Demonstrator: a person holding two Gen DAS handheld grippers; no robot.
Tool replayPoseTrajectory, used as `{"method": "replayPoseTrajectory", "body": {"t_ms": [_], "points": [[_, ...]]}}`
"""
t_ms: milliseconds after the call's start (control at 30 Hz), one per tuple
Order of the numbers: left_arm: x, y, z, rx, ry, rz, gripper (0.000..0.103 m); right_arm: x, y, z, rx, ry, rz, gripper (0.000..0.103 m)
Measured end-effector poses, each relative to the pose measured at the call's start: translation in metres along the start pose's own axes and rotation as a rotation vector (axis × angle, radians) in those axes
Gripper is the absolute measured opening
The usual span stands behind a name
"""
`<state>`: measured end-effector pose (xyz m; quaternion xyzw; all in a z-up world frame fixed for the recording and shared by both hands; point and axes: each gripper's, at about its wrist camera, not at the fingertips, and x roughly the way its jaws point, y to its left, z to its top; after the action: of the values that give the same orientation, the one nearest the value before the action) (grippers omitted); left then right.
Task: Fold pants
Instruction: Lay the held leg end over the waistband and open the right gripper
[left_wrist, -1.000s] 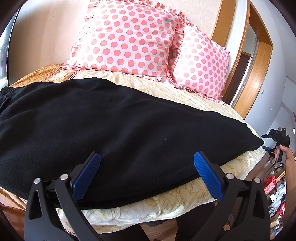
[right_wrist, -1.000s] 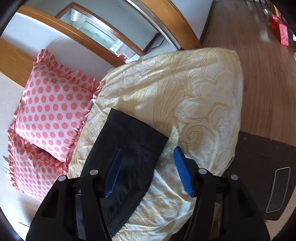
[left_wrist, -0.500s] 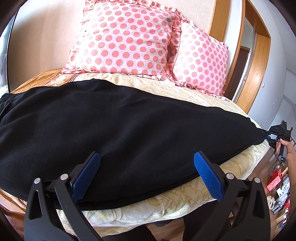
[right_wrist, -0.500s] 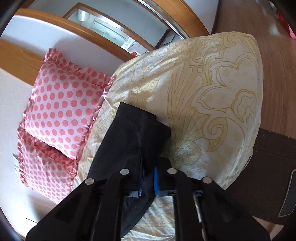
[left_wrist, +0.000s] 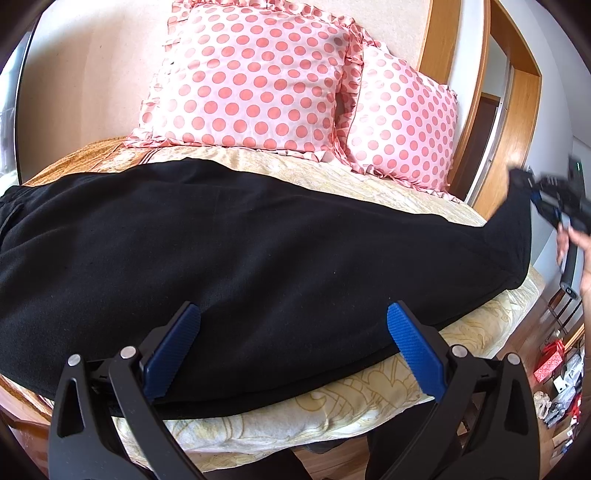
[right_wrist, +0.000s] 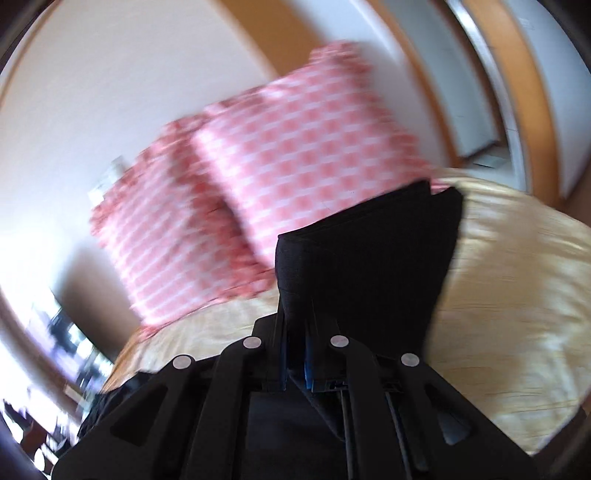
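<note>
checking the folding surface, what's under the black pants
The black pants lie on a cream patterned bedspread, which shows along the near edge and towards the polka-dot pillows. Whatever lies beneath their middle is covered.

Two pink polka-dot pillows (left_wrist: 258, 74) stand propped against the beige headboard (left_wrist: 92, 74), touching each other. A cream patterned bedspread (left_wrist: 369, 391) covers the bed. Wooden door frame (left_wrist: 517, 122) at right. Small red box (left_wrist: 550, 365) on the floor.
</note>
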<state>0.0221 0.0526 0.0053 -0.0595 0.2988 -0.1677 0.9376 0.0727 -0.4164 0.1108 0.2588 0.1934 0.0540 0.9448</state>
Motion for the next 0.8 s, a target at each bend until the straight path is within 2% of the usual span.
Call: {"method": "replayPoseTrajectory", "body": {"t_ms": [100,200,267,367,433,500,667,800], "points": [[-0.002,0.002,0.001,-0.021,0.0,-0.012,0.101,0.034,0.07,-0.024,-0.11,0.074,0.167,0.007],[-0.013,0.007,0.002,-0.072,-0.013,-0.05,0.101,0.069,0.129,-0.073,-0.211,0.221,0.326,0.007],[-0.021,0.01,0.004,-0.101,-0.025,-0.068,0.101,0.095,0.157,-0.12,-0.3,0.358,0.361,0.007],[-0.036,0.021,0.005,-0.141,-0.046,-0.061,0.101,0.119,0.165,-0.169,-0.347,0.502,0.337,0.007],[-0.045,0.03,0.006,-0.164,-0.064,-0.042,0.101,0.123,0.161,-0.18,-0.339,0.52,0.333,0.007],[-0.056,0.042,0.01,-0.189,-0.092,-0.015,0.101,0.117,0.16,-0.178,-0.347,0.49,0.332,0.007],[-0.079,0.064,0.019,-0.236,-0.163,0.054,0.101,0.105,0.183,-0.182,-0.485,0.47,0.327,0.007],[-0.094,0.078,0.021,-0.264,-0.203,0.107,0.101,0.1,0.188,-0.191,-0.524,0.487,0.345,0.007]]}}
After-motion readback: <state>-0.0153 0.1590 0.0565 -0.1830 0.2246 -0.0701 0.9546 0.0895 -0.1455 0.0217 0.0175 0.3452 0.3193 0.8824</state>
